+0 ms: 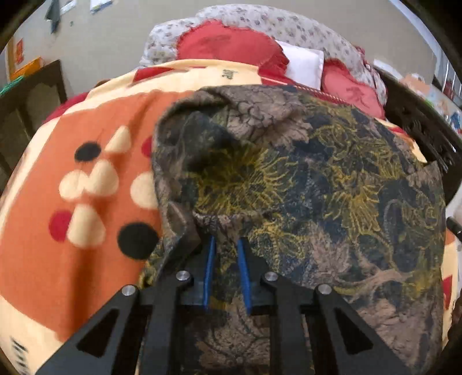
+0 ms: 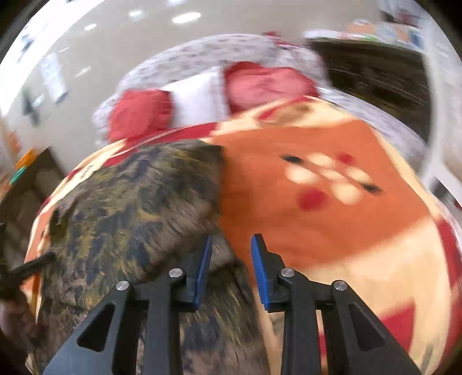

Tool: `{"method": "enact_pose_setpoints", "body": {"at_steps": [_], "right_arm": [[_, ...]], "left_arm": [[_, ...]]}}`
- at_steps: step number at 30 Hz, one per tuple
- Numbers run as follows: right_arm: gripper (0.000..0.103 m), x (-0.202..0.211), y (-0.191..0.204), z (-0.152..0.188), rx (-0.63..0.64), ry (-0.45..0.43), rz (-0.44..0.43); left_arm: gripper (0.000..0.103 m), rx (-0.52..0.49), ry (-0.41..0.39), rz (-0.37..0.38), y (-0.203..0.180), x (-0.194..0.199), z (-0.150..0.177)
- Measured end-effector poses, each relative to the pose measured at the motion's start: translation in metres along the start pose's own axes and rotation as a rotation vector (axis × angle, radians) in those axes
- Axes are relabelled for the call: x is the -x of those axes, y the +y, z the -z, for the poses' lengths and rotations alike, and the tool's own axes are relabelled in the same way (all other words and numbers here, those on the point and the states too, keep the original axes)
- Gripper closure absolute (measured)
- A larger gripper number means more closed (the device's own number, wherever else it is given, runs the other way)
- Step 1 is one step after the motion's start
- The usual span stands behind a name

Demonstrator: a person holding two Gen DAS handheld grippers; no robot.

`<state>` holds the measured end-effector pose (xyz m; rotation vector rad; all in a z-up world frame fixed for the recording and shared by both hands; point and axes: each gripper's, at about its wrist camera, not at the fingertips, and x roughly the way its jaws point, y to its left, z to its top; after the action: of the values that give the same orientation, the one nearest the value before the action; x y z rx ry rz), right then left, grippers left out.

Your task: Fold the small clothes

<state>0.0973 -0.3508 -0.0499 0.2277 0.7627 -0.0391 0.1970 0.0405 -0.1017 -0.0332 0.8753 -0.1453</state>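
Spread across an orange blanket (image 1: 86,230) on the bed: a dark floral garment (image 1: 317,187), its near edge bunched; left gripper (image 1: 226,245) fingers (image 1: 210,259) pinched close on that gathered fold; right gripper (image 2: 231,245) fingers (image 2: 255,256) apart, gripping nothing, at the garment's right edge; behind, red pillows (image 1: 231,43), a white pillow (image 1: 303,65), a flowered quilt (image 1: 288,23); right view blurred.

garment (image 1: 303,178): dark navy-brown, yellow floral print | blanket (image 1: 86,178): orange, cream/black/red spots | pillows (image 1: 228,46): red
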Motion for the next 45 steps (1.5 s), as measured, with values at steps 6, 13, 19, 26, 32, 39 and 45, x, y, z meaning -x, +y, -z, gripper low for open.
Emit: {"method": "enact_pose_setpoints", "body": {"at_steps": [6, 13, 19, 26, 32, 39, 45], "right_arm": [[0.065, -0.047, -0.029, 0.014, 0.013, 0.221, 0.052], [0.065, -0.040, 0.004, -0.007, 0.152, 0.315, 0.232], [0.067, -0.032, 0.035, -0.015, 0.233, 0.196, 0.038], [0.063, -0.041, -0.013, -0.010, 0.131, 0.280, 0.193], [0.066, -0.010, 0.056, -0.046, 0.218, 0.053, -0.007], [0.060, -0.099, 0.023, -0.028, 0.112, 0.202, -0.096], [0.061, -0.032, 0.040, -0.022, 0.099, 0.135, 0.044]], "left_arm": [[0.086, -0.013, -0.037, -0.021, -0.006, 0.005, 0.010], [0.085, 0.031, -0.034, 0.020, -0.001, 0.003, 0.009], [0.085, 0.033, -0.035, 0.020, 0.007, 0.002, 0.007], [0.085, 0.058, -0.035, 0.053, 0.013, 0.000, 0.007], [0.085, 0.016, -0.035, -0.004, 0.003, -0.001, 0.007], [0.085, 0.023, -0.034, 0.000, 0.003, -0.003, 0.007], [0.085, 0.028, -0.032, 0.003, 0.004, -0.003, 0.007]]}}
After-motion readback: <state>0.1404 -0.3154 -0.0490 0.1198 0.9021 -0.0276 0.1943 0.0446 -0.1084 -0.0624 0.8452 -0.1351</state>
